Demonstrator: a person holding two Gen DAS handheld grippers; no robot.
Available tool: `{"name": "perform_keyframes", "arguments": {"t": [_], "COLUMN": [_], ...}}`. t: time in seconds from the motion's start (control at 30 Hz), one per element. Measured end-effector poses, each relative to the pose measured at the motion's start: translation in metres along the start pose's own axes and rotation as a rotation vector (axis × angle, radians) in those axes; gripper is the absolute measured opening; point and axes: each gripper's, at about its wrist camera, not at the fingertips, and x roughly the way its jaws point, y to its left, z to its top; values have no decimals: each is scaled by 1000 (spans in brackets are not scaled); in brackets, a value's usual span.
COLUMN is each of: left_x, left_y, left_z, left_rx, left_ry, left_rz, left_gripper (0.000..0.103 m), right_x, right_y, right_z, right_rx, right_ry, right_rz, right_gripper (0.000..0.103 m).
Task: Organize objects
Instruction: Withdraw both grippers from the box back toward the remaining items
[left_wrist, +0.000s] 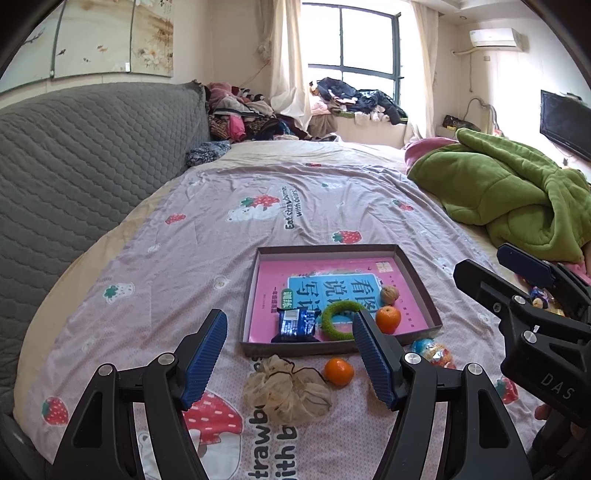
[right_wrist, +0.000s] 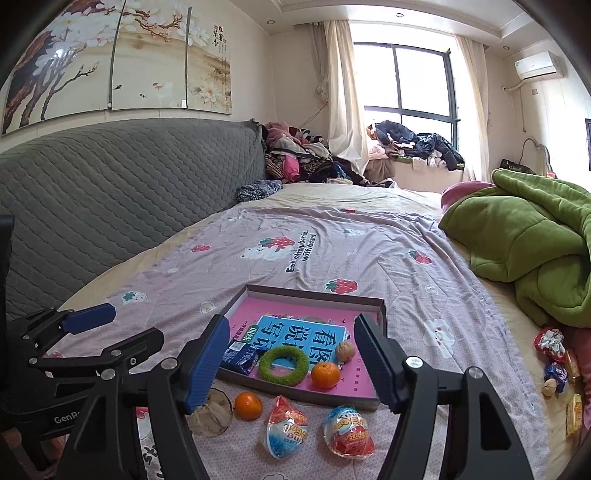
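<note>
1. Left wrist view: my left gripper (left_wrist: 290, 354) hovers over the strawberry-print bedsheet (left_wrist: 192, 236), jaws spread wide, nothing between the pads.
2. Ahead of it sits a shallow cardboard tray (left_wrist: 424, 284) lined with a pink workbook (left_wrist: 273, 273).
3. In the tray I see a blue snack packet (left_wrist: 295, 325), a green fuzzy ring (left_wrist: 338, 319), a tangerine (left_wrist: 388, 319) and a walnut (left_wrist: 389, 294).
4. Outside the tray, just in front of its near wall: a beige mesh scrunchie (left_wrist: 288, 391) and a second tangerine (left_wrist: 338, 372), near each other but apart.
5. Right wrist view: my right gripper (right_wrist: 290, 363) also stands apart, holding nothing; the tray's near edge shows between its fingers.
6. Two foil-wrapped toy eggs (right_wrist: 286, 426) lie on the sheet in front of the tray, side by side, not touching.
7. The left gripper shows at the left edge of this view, blue pad (right_wrist: 90, 317) pointing toward the tray.
8. Far right on the bed: a small pile of wrapped snacks (right_wrist: 556, 363), well apart from the tray, below the green blanket (right_wrist: 524, 236).
</note>
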Motion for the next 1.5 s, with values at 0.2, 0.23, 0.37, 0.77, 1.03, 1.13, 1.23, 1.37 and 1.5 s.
{"name": "perform_keyframes", "arguments": {"t": [0.2, 0.23, 0.37, 0.77, 1.03, 1.13, 1.23, 1.37, 1.5], "left_x": [-2, -2, -1, 5, 11, 12, 13, 16, 18], "left_y": [1, 1, 1, 0, 5, 7, 8, 9, 9], "left_z": [-7, -8, -11, -28, -39, -40, -41, -44, -47], "left_rx": [3, 2, 4, 23, 27, 21, 21, 19, 21], "left_ry": [7, 12, 18, 55, 86, 92, 94, 102, 113], "left_rz": [-3, -7, -7, -5, 8, 9, 12, 12, 13], "left_gripper": [72, 72, 72, 72, 72, 72, 72, 72, 72], "right_x": [-2, -3, -7, -6, -5, -4, -2, -1, -2], "right_y": [4, 5, 5, 11, 14, 15, 16, 14, 13], "right_z": [-6, -7, -12, -31, -41, -43, -45, -47, -47], "right_rx": [4, 7, 22, 3, -14, -18, -23, -18, -14], "right_ry": [5, 6, -2, 47, 65, 71, 81, 87, 89], "right_rz": [1, 1, -6, -29, -48, -47, -46, -44, -46], "right_gripper": [69, 69, 69, 69, 69, 69, 69, 69, 69]}}
